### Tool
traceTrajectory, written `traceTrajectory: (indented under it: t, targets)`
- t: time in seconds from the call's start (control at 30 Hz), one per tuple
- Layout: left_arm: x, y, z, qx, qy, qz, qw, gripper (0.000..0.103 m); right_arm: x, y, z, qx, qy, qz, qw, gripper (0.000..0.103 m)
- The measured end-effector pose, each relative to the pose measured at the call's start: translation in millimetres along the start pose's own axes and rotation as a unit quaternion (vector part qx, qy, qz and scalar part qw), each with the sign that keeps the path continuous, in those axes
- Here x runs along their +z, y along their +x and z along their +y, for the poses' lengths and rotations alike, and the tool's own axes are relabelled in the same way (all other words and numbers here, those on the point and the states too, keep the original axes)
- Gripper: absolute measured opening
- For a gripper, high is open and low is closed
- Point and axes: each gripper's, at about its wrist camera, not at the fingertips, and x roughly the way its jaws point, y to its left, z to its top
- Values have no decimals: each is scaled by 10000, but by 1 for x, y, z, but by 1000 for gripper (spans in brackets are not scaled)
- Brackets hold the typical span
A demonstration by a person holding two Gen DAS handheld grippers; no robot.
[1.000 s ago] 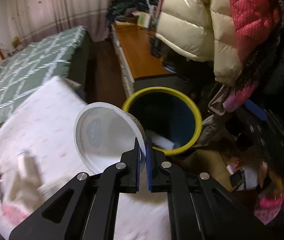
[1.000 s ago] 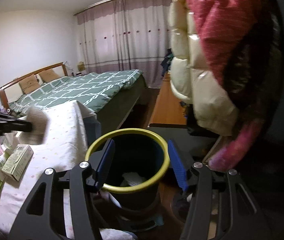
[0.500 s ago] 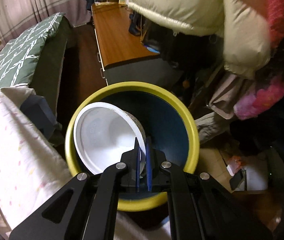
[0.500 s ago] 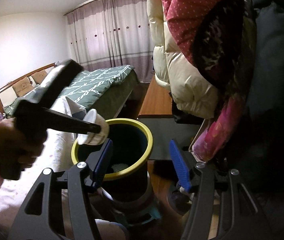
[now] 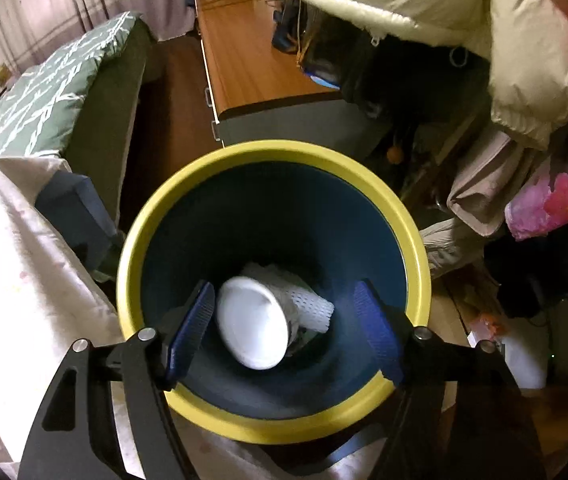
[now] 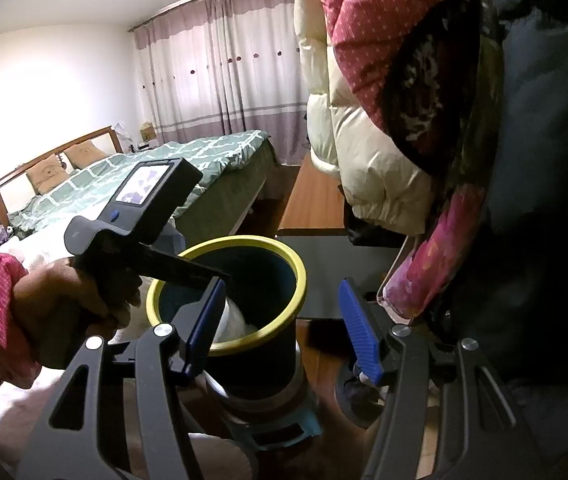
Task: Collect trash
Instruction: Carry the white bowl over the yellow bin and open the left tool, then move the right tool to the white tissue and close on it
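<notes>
A dark blue trash bin with a yellow rim [image 5: 412, 216] fills the left wrist view. A white paper cup [image 5: 253, 322] lies loose inside it on white foam netting [image 5: 308, 306]. My left gripper [image 5: 286, 326] is open and empty, hovering over the bin mouth. In the right wrist view the bin [image 6: 298, 280] stands ahead with the cup [image 6: 231, 320] partly showing inside. The left gripper's body [image 6: 151, 216] is held over the bin's left rim by a hand. My right gripper [image 6: 281, 320] is open and empty, just in front of the bin.
A white cloth-covered table [image 5: 15, 264] lies left of the bin. A green bed [image 6: 187, 164] and a wooden desk [image 5: 243, 56] stand beyond. Hanging jackets [image 6: 384, 100] crowd the right side. Clutter lies on the floor at right [image 5: 516, 344].
My left gripper carried the cup from over the table to above the bin, then opened. The cup dropped into the bin. The right gripper stayed open and moved slightly closer.
</notes>
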Motion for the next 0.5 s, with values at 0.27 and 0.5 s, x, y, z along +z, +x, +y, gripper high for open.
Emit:
traceTrajectory:
  t: [0.27, 0.5]
  targets:
    - [-20, -78, 27, -163, -467, -575, 9971, 75, 2, -18, 11, 61, -38, -153, 9999, 58]
    - [-85, -176, 73, 229, -1025, -1419, 9843, 81, 1, -19, 36, 230, -195, -96, 9995, 59]
